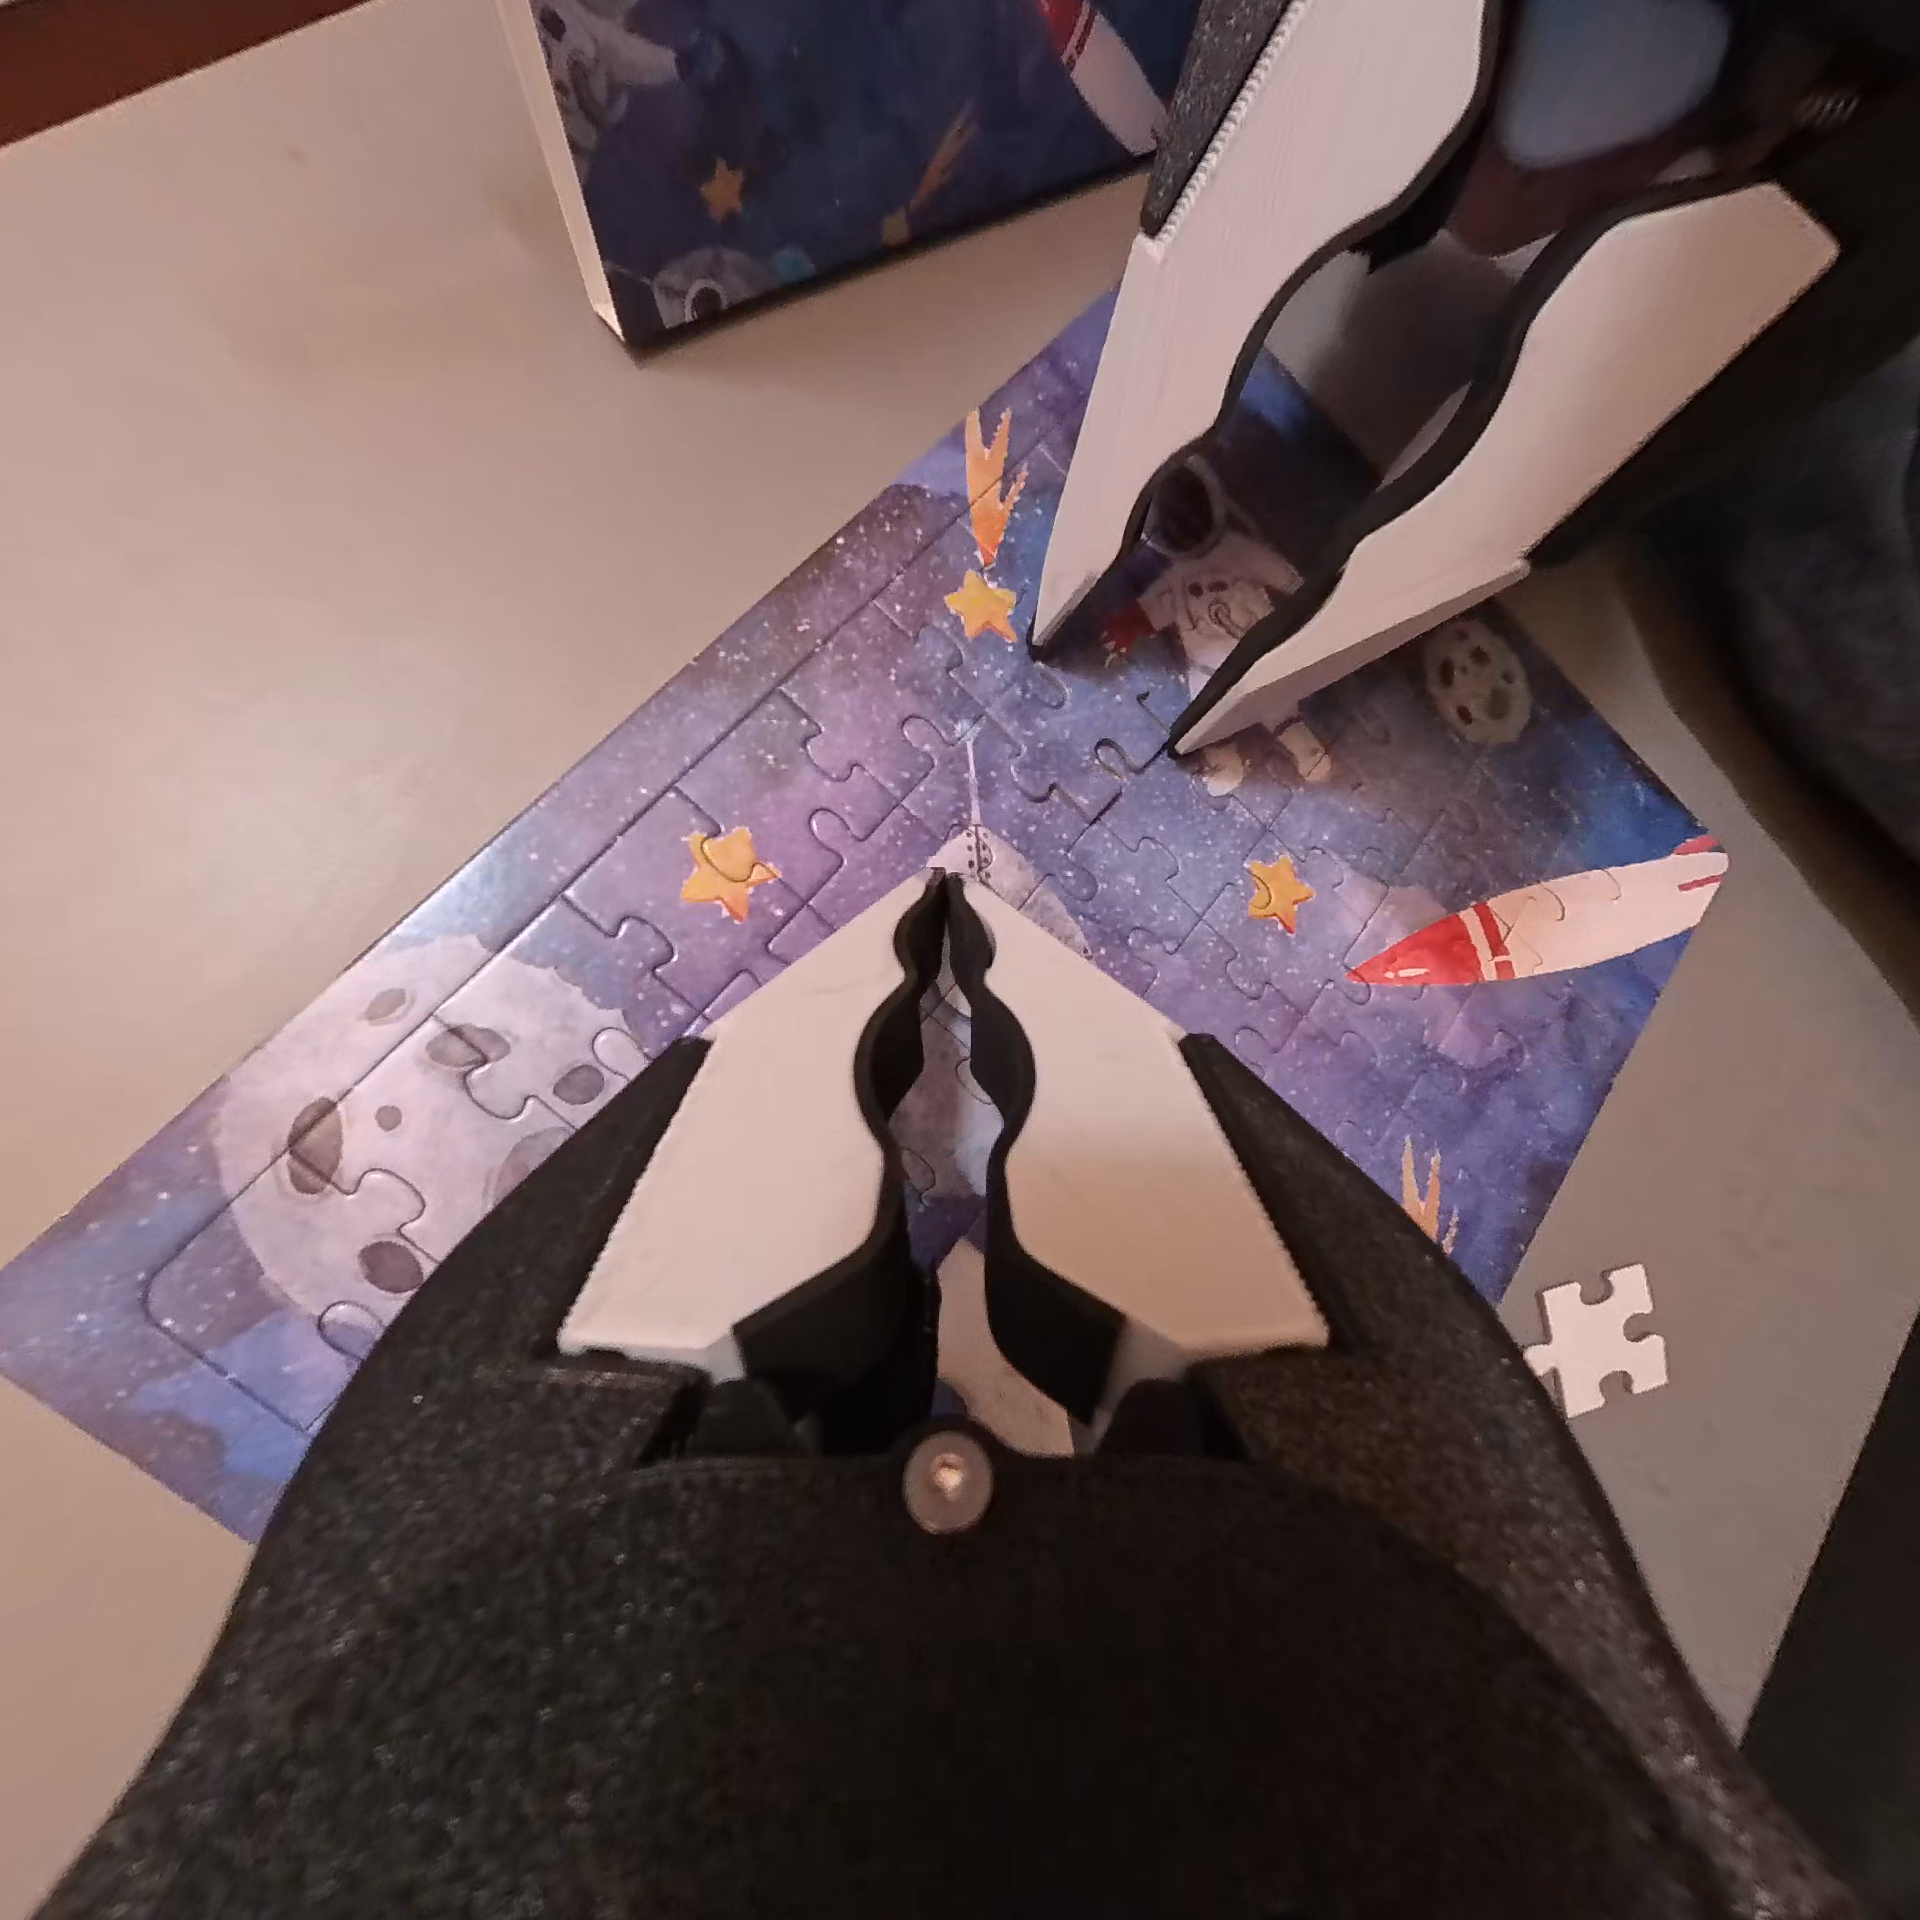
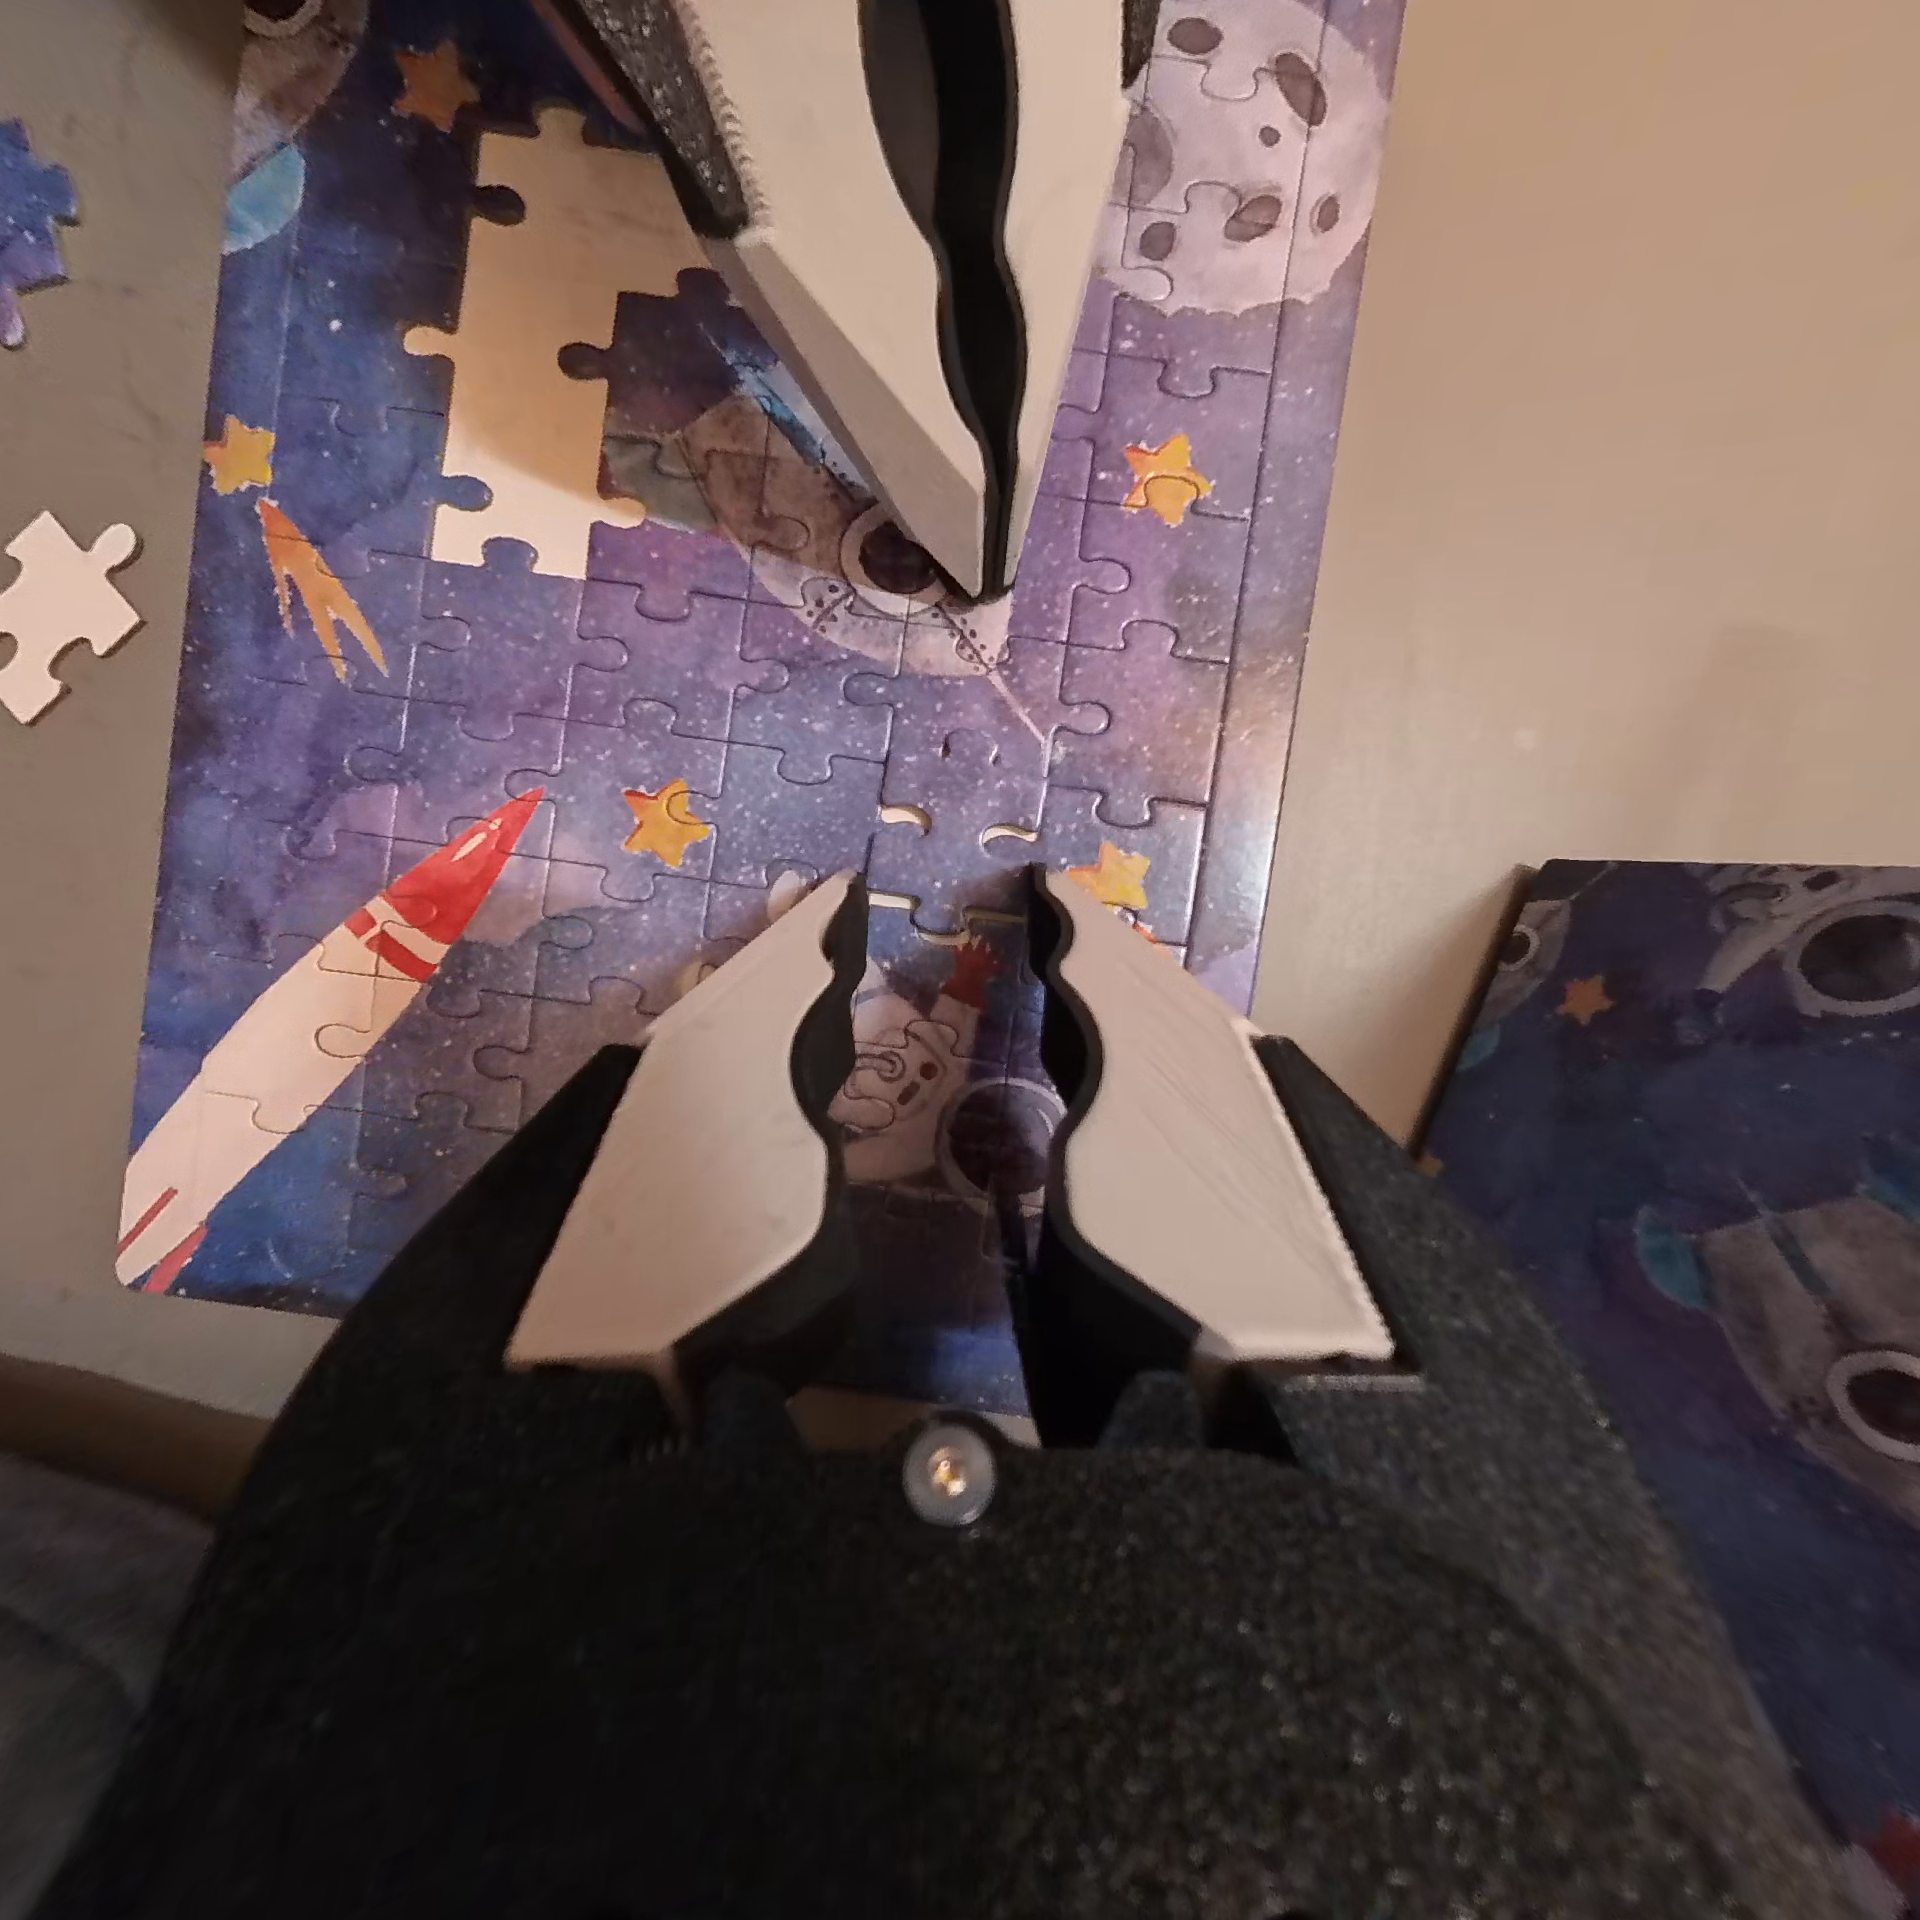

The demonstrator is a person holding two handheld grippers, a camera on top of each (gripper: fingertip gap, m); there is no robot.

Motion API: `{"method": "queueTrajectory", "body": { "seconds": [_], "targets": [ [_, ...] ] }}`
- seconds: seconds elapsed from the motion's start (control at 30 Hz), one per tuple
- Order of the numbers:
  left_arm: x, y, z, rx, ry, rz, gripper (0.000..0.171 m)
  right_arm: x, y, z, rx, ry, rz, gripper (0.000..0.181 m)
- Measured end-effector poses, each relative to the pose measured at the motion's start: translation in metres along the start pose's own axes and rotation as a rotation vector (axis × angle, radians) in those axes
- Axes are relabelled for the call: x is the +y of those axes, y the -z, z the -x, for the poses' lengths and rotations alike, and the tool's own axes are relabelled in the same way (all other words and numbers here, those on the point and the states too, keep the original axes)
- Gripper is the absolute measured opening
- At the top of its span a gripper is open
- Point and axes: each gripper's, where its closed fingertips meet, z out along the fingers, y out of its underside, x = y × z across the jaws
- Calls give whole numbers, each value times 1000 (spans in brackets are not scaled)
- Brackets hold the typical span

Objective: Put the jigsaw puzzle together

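The space-themed jigsaw puzzle (image 1: 831, 790) lies mostly assembled on the table and also shows in the right wrist view (image 2: 727, 727). A gap of several missing pieces (image 2: 540, 416) shows bare table. My left gripper (image 1: 945, 883) is shut and empty, with its tips down on the puzzle's middle; it also shows in the right wrist view (image 2: 987, 592). My right gripper (image 2: 945, 881) is open, with its tips on the puzzle either side of a loosely seated piece (image 2: 961, 847) by the astronaut. It also shows in the left wrist view (image 1: 1110, 694).
The puzzle box (image 1: 779, 156) stands beside the puzzle and also shows in the right wrist view (image 2: 1714, 1247). A face-down white piece (image 2: 62, 613) and a blue piece (image 2: 31, 229) lie loose off the puzzle's edge. The white piece also shows in the left wrist view (image 1: 1600, 1340). My hands' fingertips stand some 5 cm from each other.
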Motion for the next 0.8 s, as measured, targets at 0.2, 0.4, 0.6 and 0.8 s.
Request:
{"method": "queueTrajectory", "body": {
  "seconds": [0.2, 0.4, 0.6, 0.8],
  "targets": [
    [1, 0, 0, 3, -21, -15, 0, 0, 0, 0, -40, -1, 14, 30],
    [1, 1, 0, 16, 5, -23, 0, 2, 1, 0, -24, 30, 28, 30],
    [-17, -4, -16, 34, -31, -71, 0, 2, 0, 0, -25, 32, 30, 30],
    [-21, -25, -28, 42, -33, -35, 0, 2, 1, 0, -22, 32, 23, 30]
  ]
}}
